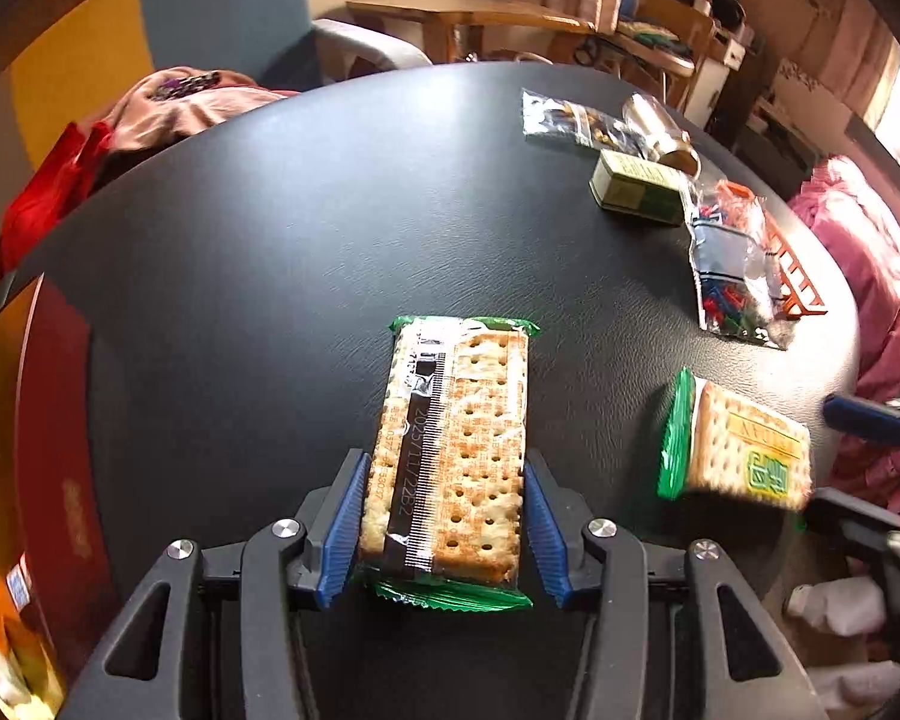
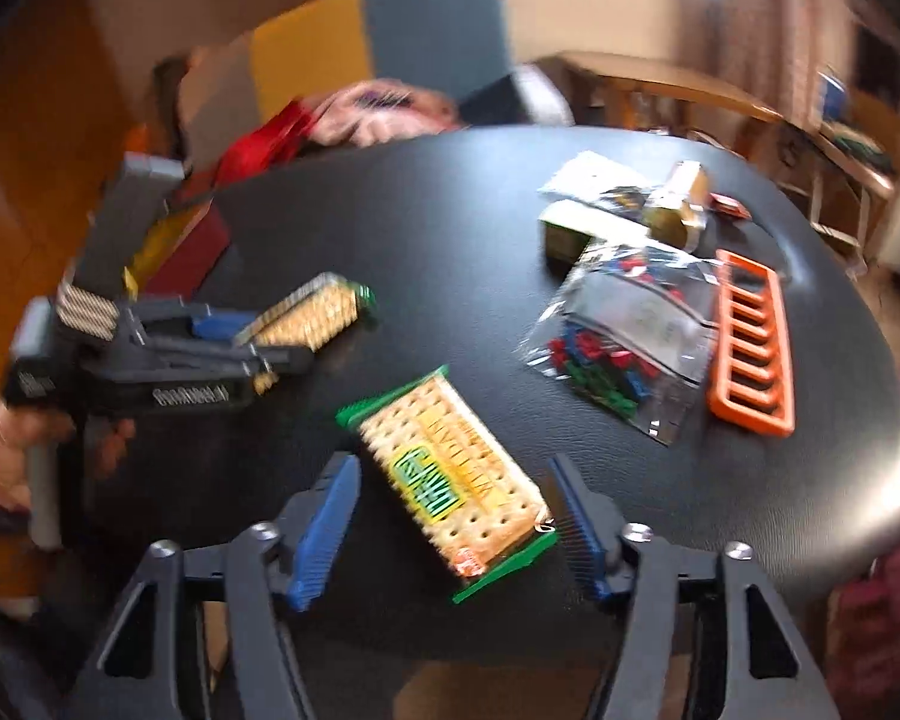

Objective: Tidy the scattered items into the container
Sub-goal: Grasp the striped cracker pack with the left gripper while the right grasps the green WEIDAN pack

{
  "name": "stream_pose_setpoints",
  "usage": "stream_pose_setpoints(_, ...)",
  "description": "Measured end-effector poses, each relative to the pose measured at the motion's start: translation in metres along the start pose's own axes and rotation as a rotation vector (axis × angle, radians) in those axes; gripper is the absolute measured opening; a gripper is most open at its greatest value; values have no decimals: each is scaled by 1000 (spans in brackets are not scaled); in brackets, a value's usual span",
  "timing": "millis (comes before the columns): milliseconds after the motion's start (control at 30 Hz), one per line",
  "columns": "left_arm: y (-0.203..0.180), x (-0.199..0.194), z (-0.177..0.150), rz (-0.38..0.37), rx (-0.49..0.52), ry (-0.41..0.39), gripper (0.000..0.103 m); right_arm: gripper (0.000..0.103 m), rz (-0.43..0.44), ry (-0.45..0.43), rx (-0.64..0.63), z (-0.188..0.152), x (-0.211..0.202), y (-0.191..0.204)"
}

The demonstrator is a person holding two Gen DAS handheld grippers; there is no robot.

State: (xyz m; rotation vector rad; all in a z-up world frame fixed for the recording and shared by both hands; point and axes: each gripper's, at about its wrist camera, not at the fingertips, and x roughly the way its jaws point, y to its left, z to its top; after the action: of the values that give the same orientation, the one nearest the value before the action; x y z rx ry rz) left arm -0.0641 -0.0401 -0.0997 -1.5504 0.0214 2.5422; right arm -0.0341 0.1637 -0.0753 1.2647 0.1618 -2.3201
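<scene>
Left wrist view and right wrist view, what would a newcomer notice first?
First, the cracker packet clamped in the left gripper above the black table. Next, a second cracker packet lying between the fingers of the open right gripper. Farther right, an orange rack beside a bag of coloured pieces.

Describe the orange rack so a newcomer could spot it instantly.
Start at the black round table and go to the clutter along its right side. The orange rack lies flat near the rim, just outside the clear bag of coloured bits. It is the only solid orange piece there: a long slotted frame, not a packet or tin.
</scene>
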Motion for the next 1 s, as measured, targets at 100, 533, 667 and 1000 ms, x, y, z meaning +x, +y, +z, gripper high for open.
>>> stream_pose_setpoints(100,8,-10,-10,1,-30,-19,50,59,0,63,-93,5,13,7)
stream_pose_setpoints(533,11,1,-14,14,-40,-5,50,58,-45,235,-272,19,45,6)
stream_pose_setpoints(667,11,3,-14,12,-43,-1,50,58,-57,236,-288,19,48,5)
stream_pose_setpoints(1000,12,6,-14,3,-54,-1,50,52,-63,216,-297,20,45,-1)
